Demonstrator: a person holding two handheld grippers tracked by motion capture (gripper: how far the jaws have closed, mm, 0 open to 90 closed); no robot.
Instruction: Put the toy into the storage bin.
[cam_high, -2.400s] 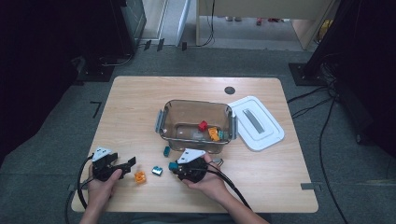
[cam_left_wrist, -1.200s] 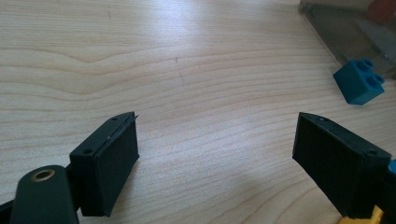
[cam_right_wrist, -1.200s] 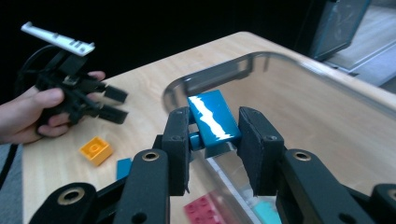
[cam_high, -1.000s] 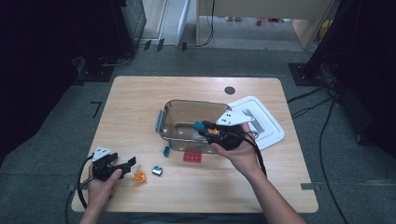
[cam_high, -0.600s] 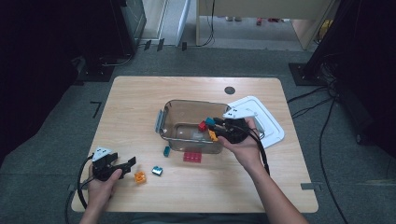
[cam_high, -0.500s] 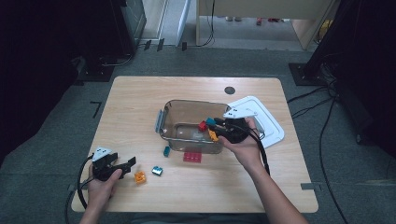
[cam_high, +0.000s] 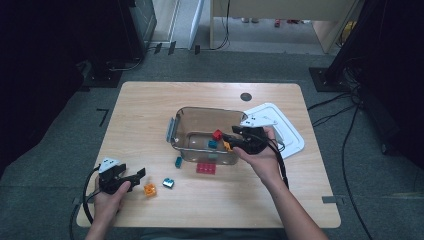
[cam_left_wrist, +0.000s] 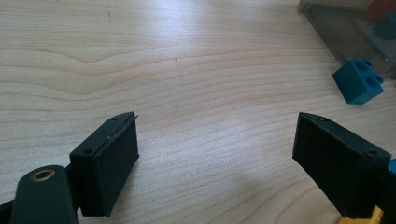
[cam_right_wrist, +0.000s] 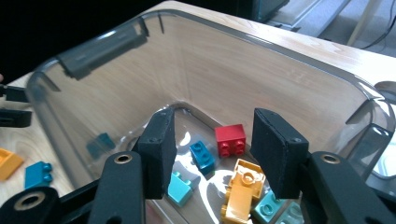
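Your right gripper (cam_right_wrist: 212, 154) hangs half open and empty over the clear container (cam_right_wrist: 299, 79); the teal brick (cam_right_wrist: 202, 157) (released since 0.5 s ago) lies just below its jaws.

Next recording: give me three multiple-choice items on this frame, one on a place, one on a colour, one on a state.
1. The right hand-held gripper is over:
A. the clear plastic bin
B. the white lid
C. the floor

2. The flat brick in front of the bin is:
A. green
B. red
C. white

3. The left hand-held gripper is:
A. shut on a brick
B. open, holding nothing
C. inside the bin

Answers: 1 A, its jaws point into the bin; 2 B, the high view shows red; 3 B, bare wooden table lies between its jaws.
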